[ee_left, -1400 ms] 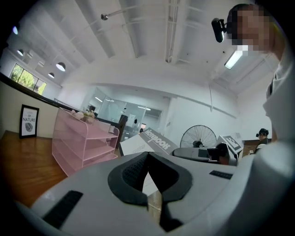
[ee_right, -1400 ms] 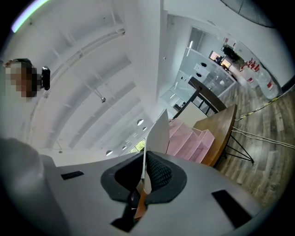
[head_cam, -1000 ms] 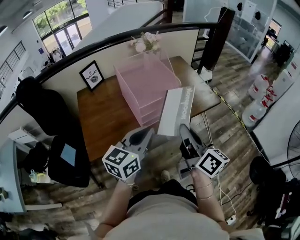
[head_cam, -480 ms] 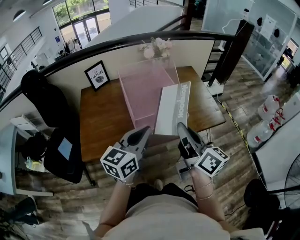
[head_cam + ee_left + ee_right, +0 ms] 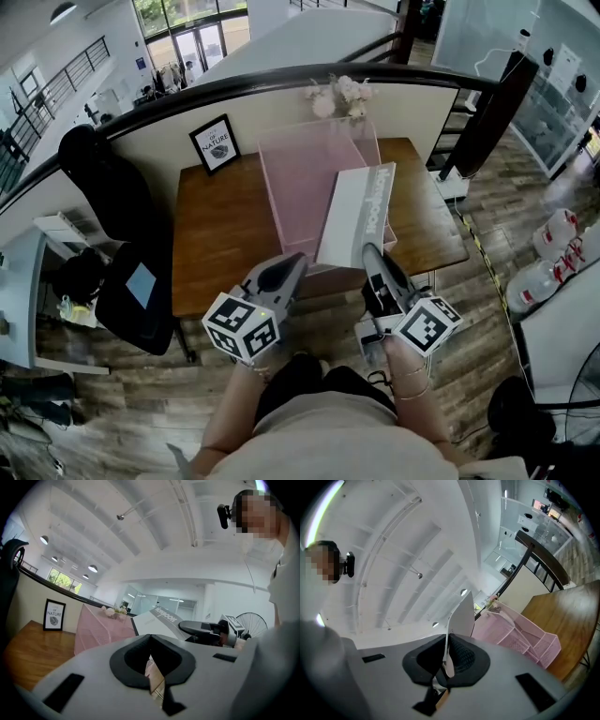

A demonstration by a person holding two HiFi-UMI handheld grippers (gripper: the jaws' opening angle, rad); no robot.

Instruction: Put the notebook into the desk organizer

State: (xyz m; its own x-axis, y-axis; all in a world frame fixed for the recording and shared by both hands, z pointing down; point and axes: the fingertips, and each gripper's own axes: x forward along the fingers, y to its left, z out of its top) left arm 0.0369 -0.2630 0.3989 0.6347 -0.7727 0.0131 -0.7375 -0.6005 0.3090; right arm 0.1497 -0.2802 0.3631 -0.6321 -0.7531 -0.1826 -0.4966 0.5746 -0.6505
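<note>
Since a second before: both grippers and the notebook (image 5: pixel 358 214) had come in over the desk's near edge, closer to the organizer.

Item 1. Left gripper (image 5: pixel 292 264), held out about level at the near edge of the desk (image 5: pixel 220 234). Jaws drawn almost together with only a sliver of gap; nothing lay between them.

Item 2. Right gripper (image 5: pixel 371 253), alongside the left and tipped slightly upward. Jaws were clamped on the lower edge of the notebook, which rose edge-on from between the pads in the right gripper view.

Item 3. Notebook, grey-white, lettered along one side. It stood on end, leaning away from the person, and in the head view it overlapped the organizer's right front corner. Whether it touched could not be told.

Item 4. Organizer (image 5: pixel 305 178), pink mesh, stacked tiers, standing at mid-desk toward the back. Only mesh showed in the tiers visible from the right gripper view.

Item 5. Desk, brown wood. A broad bare stretch lay left of the organizer and a narrower strip to its right.

Item 6. Framed picture (image 5: pixel 215 143) at the back left corner, and flowers (image 5: pixel 339 94) behind the organizer. Both stood against a low wall topped by a black rail (image 5: pixel 281 77).
</note>
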